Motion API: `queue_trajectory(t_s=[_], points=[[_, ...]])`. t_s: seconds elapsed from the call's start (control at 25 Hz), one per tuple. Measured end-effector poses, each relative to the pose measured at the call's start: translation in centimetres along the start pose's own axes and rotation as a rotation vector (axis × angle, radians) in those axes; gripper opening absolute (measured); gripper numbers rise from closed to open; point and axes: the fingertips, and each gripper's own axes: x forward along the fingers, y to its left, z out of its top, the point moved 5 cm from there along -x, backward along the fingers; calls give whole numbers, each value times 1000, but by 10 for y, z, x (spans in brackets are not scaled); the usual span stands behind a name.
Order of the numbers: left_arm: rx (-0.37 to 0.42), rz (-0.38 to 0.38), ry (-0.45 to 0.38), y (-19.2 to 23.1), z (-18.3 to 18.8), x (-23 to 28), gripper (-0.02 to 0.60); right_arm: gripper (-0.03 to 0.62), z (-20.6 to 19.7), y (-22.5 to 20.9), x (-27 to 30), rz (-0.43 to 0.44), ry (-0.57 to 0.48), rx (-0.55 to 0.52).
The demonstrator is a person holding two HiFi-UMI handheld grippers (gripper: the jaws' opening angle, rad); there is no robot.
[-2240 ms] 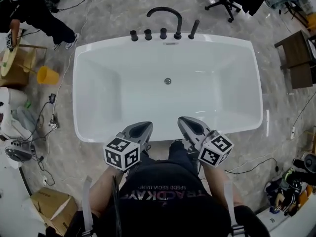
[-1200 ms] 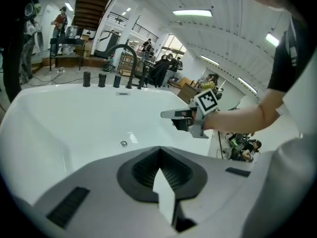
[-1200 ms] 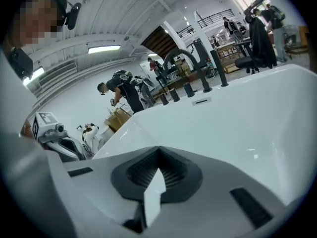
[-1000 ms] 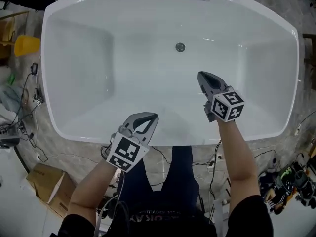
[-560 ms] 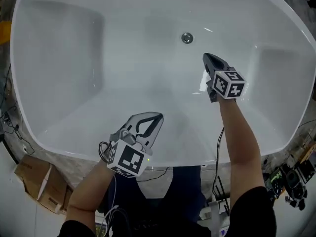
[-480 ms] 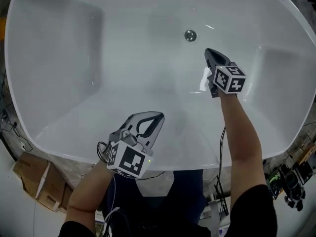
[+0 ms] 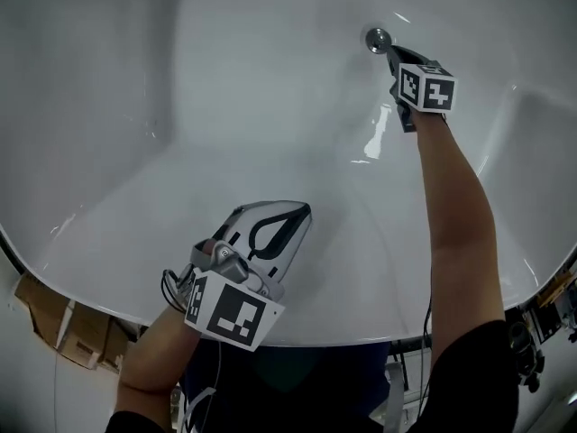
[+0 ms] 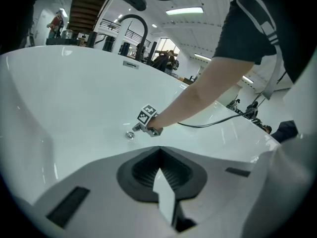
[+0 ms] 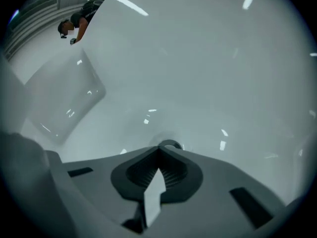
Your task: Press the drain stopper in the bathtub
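The stopper point(image 7: 378, 39) sits in the floor of the white tub point(image 7: 180, 106), a small round metal cap at the far side from me. My right tool point(image 7: 395, 52) is down at it, arm stretched right across the basin. Its jaws are closed together with nothing between them, and in the right gripper view the stopper point(image 9: 171, 144) shows as a ring just past the closed tip. I cannot tell whether the tip is bearing on it or only touching its edge.

My left tool point(image 7: 297, 213) hangs over the near rim and points into the tub, well apart from the stopper. Its jaws are also closed and empty. From the left gripper view I see the stopper point(image 8: 130, 135) with the right tool point(image 8: 136, 130) just beside it and nothing between them. A black curved spout point(image 8: 132, 21) stands on the far rim, and a dark cable point(image 8: 218, 122) trails over the tub's side behind my arm. A cardboard box point(image 7: 54, 332) lies on the floor outside the tub, to my left.

Half a second ago the right tool was short of the stopper, with bare tub floor between them; now that gap is gone. My head is lower and closer to the basin, and the left tool has kept its place by the rim.

Each tool's cube carries black-and-white square markers.
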Motion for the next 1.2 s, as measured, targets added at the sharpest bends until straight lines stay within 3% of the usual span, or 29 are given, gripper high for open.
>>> queue_trajectory(t_s=[0.36, 0.48, 0.64, 0.88, 1.2], points=[[42, -71, 34, -6, 7, 0, 5, 12, 1, -12, 41, -40, 149, -303], [65, -41, 55, 8, 3, 3, 5, 12, 0, -16, 57, -49, 163, -304], [-29, 2, 37, 22, 4, 0, 5, 12, -1, -17, 63, -68, 192, -319], [-128, -31, 44, 29, -4, 3, 5, 13, -1, -16, 70, -39, 208, -297], [-143, -63, 83, 36, -13, 9, 5, 12, -4, -14, 78, -36, 249, -277]])
